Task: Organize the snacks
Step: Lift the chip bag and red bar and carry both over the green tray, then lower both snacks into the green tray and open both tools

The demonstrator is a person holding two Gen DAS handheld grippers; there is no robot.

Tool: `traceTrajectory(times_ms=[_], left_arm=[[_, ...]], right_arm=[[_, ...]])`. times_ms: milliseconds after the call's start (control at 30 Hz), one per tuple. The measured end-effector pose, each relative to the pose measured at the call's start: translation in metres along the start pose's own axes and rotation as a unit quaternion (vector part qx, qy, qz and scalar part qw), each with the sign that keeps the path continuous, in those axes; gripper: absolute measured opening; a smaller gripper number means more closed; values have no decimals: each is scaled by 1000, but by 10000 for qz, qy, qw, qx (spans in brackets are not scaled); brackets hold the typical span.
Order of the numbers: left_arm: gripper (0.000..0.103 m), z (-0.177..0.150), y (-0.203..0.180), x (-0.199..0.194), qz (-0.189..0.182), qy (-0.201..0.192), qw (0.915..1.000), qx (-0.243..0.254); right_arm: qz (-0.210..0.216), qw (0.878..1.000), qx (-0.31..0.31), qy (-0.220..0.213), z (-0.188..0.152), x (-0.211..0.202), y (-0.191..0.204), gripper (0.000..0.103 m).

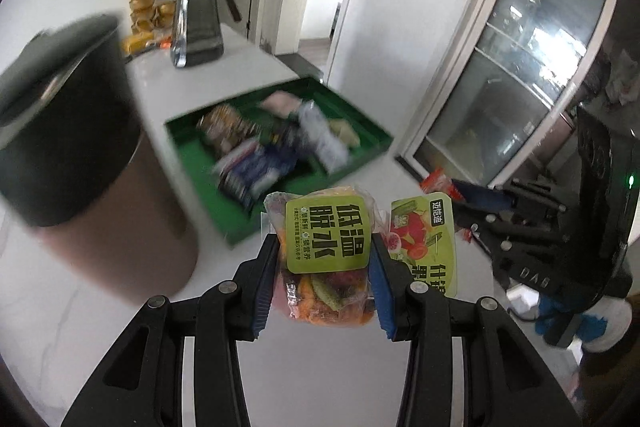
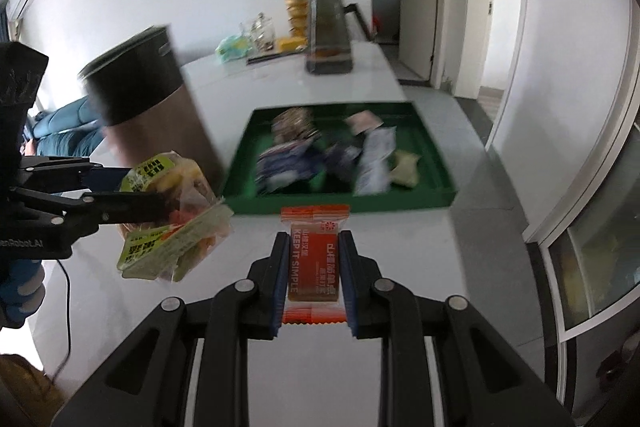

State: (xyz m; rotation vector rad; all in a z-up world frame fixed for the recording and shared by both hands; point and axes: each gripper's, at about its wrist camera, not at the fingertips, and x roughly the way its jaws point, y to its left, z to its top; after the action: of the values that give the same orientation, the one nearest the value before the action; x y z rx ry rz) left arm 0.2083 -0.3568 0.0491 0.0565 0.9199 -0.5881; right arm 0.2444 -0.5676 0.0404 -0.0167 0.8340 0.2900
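My left gripper [image 1: 325, 247] is shut on a clear bag of dried vegetable crisps with a green label [image 1: 328, 239], held above the white table; a second green-labelled part [image 1: 430, 239] sticks out to its right. The same bag [image 2: 172, 219] and the left gripper [image 2: 132, 199] show at the left of the right wrist view. My right gripper [image 2: 314, 247] is shut on an orange-red snack bar [image 2: 315, 259], held above the table just short of the green tray [image 2: 240, 179]. The tray [image 1: 192, 155] holds several snack packets.
A brown canister with a dark lid [image 1: 80, 155] stands left of the tray, also in the right wrist view [image 2: 156, 107]. A dark jug [image 1: 198, 15] and gold cans [image 1: 144, 7] stand at the table's far end. The table edge and a glass cabinet [image 1: 520, 67] are to the right.
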Motion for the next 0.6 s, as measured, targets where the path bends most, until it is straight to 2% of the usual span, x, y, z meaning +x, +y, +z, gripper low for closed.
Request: traceTrajectory(times_ms=[100, 267, 400, 600], left_arm=[[38, 27, -6, 19, 152, -127, 9998, -60], [38, 70, 1, 51, 660, -407, 9964, -329], [38, 97, 10, 83, 1014, -447, 9925, -520], [38, 112, 29, 125, 1396, -343, 9867, -760]], right_arm=[[-61, 9999, 1, -133, 18, 11, -24, 31], [-124, 9995, 35, -284, 44, 40, -59, 31], [-137, 9993, 80, -333, 61, 70, -80, 31], [-156, 9989, 169, -407, 79, 107, -100, 31]])
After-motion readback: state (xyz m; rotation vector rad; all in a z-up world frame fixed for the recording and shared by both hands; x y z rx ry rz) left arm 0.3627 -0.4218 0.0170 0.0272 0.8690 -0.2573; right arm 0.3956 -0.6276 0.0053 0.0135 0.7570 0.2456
